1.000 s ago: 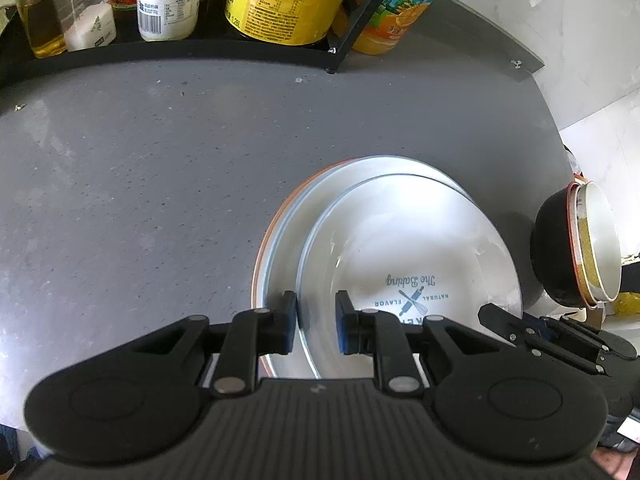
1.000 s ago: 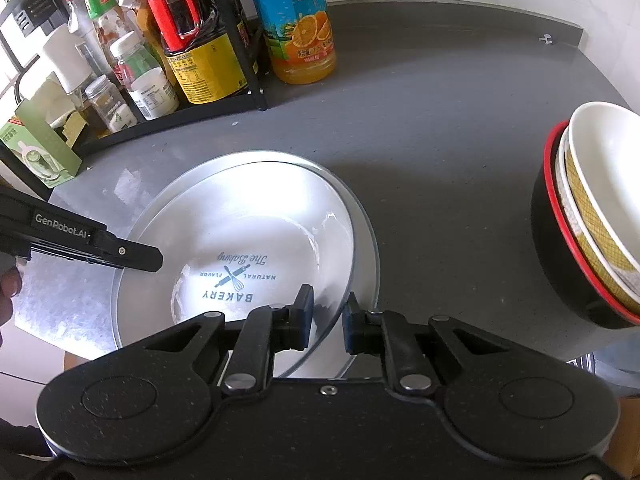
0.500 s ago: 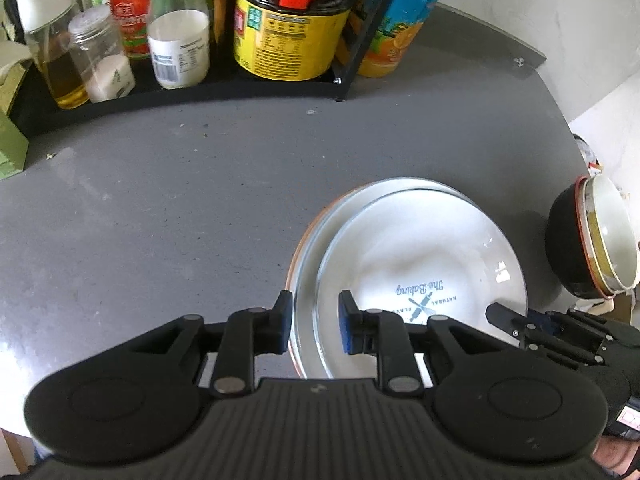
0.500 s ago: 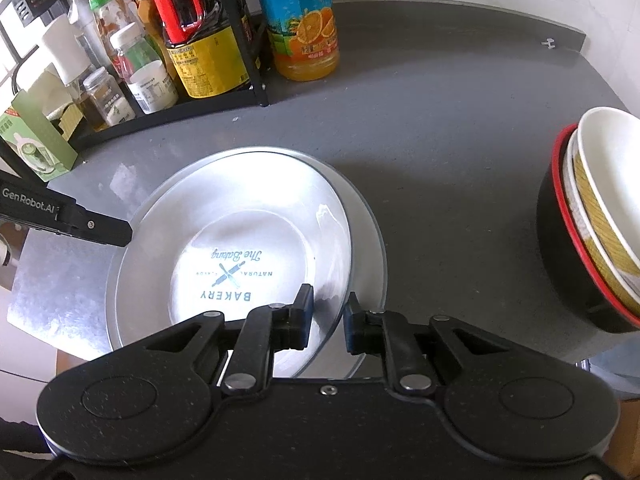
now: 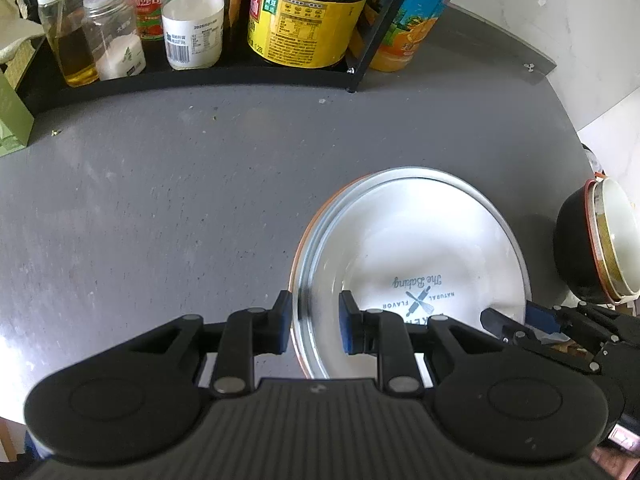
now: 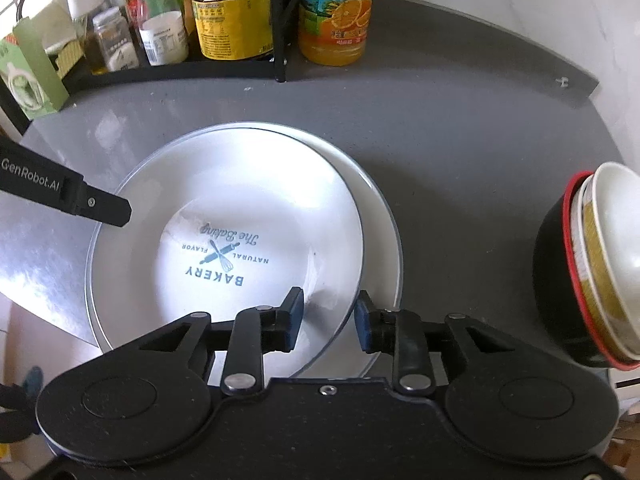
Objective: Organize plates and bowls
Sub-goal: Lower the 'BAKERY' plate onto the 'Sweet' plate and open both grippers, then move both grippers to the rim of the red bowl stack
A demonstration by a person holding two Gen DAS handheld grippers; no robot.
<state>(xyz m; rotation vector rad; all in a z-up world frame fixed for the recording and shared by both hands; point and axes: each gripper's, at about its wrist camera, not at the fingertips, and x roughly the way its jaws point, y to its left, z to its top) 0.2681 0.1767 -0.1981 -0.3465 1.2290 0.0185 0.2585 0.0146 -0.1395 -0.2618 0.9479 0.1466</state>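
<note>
The plate (image 6: 224, 240) lies on a bigger plate (image 6: 380, 216) on the grey surface (image 6: 460, 140). My right tongs (image 6: 329, 312) are parted, one finger on each side of its rim. My left tongs (image 5: 313, 322) are parted likewise at the opposite rim. Stacked bowls (image 6: 592, 268) stand at the right.

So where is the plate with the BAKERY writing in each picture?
Left wrist view: the BAKERY plate sits lower right of centre, its near rim between the left gripper fingers.
Right wrist view: the same plate lies left of centre, its rim between the right gripper fingers.
Shared landmark: the orange juice bottle stands at the top of both.
</note>
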